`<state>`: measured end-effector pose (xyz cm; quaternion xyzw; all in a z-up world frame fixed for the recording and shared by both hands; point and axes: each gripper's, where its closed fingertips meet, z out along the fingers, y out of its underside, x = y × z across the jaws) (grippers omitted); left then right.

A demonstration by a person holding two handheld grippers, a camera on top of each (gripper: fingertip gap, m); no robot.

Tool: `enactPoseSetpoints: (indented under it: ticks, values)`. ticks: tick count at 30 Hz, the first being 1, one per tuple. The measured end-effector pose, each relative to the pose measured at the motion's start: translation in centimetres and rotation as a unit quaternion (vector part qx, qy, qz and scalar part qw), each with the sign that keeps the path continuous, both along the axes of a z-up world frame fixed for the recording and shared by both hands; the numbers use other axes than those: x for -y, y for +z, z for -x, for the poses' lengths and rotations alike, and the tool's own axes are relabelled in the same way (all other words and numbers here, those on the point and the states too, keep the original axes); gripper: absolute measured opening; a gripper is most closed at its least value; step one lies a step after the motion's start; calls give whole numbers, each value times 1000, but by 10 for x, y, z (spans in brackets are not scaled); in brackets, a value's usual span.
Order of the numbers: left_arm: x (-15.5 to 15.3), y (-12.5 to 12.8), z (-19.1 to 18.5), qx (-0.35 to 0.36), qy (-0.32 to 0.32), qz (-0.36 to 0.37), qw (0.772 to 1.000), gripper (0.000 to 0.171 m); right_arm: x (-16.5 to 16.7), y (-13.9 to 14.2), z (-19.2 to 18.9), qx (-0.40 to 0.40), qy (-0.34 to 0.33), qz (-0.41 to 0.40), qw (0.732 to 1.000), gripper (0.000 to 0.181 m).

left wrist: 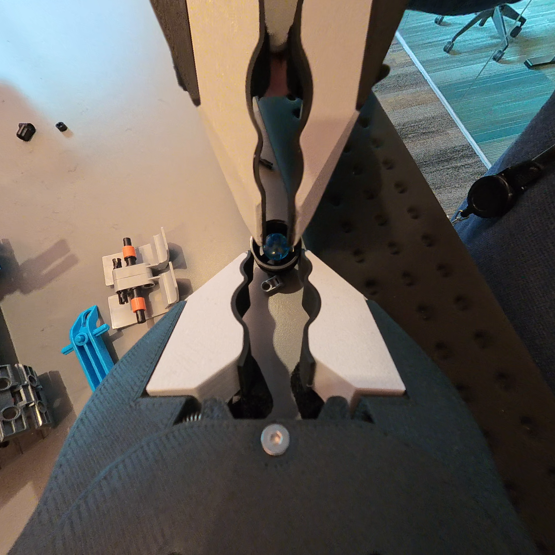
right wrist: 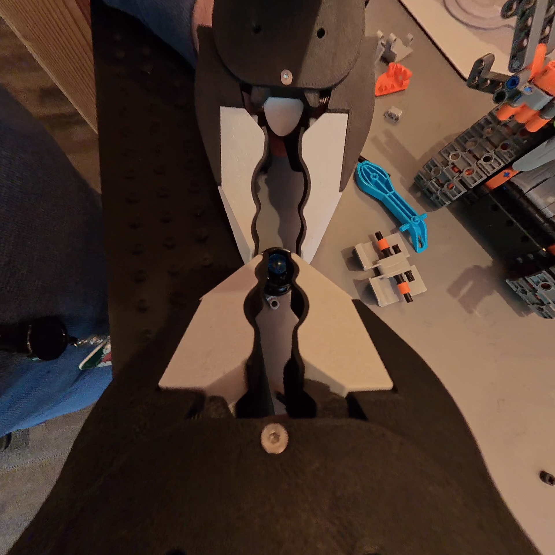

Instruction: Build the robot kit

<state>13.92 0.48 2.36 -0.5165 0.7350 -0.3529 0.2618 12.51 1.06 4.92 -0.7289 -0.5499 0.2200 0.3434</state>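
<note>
Meeting tip to tip over the near edge of the table, the two grippers share one small part between them. The left gripper (left wrist: 274, 258) has its jaws narrow around a small black round piece with a silver ring (left wrist: 274, 264), and a clear blue bead (left wrist: 275, 247) sits at the end of this piece. The right gripper (left wrist: 276, 237) comes from the opposite side, and its tips close on the same blue bead. In the right wrist view the right gripper (right wrist: 277, 264) has narrow jaws that pinch the black piece with the bead. A small grey connector with a hole (right wrist: 274, 303) hangs just under this piece.

The room around the tips is tight, since the four fingers almost touch. A dark pegboard strip with rows of holes (left wrist: 420, 270) runs along the table edge, right below the grippers. Beyond this edge are grey carpet (left wrist: 435, 126) and the wheeled base of an office chair (left wrist: 486, 27).

The beige table top (left wrist: 120, 180) is more open to the side. On it lie a grey hinged assembly with black axles and orange bushes (left wrist: 141, 279), a blue plastic lever tool (left wrist: 87, 345) just beside it, and two small black pieces (left wrist: 25, 131) well apart, farther away. A large grey and orange brick model with beams (right wrist: 495, 144) stands at the table side, near the blue tool. An orange angled brick (right wrist: 393, 78) lies farther back.
</note>
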Motion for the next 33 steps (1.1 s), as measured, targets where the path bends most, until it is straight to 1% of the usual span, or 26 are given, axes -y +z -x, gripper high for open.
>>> enactPoseSetpoints:
  ticks: [9,29,33]
  values:
    - [0,0,0,0,-2,-5,1000,28,2,-4,-2,44,8,17,999,0]
    - [0,0,-1,2,-1,-28,1000,27,4,-5,-7,84,-13,37,996,0]
    - [0,0,-1,2,2,-27,1000,27,4,-5,-8,76,-23,43,996,0]
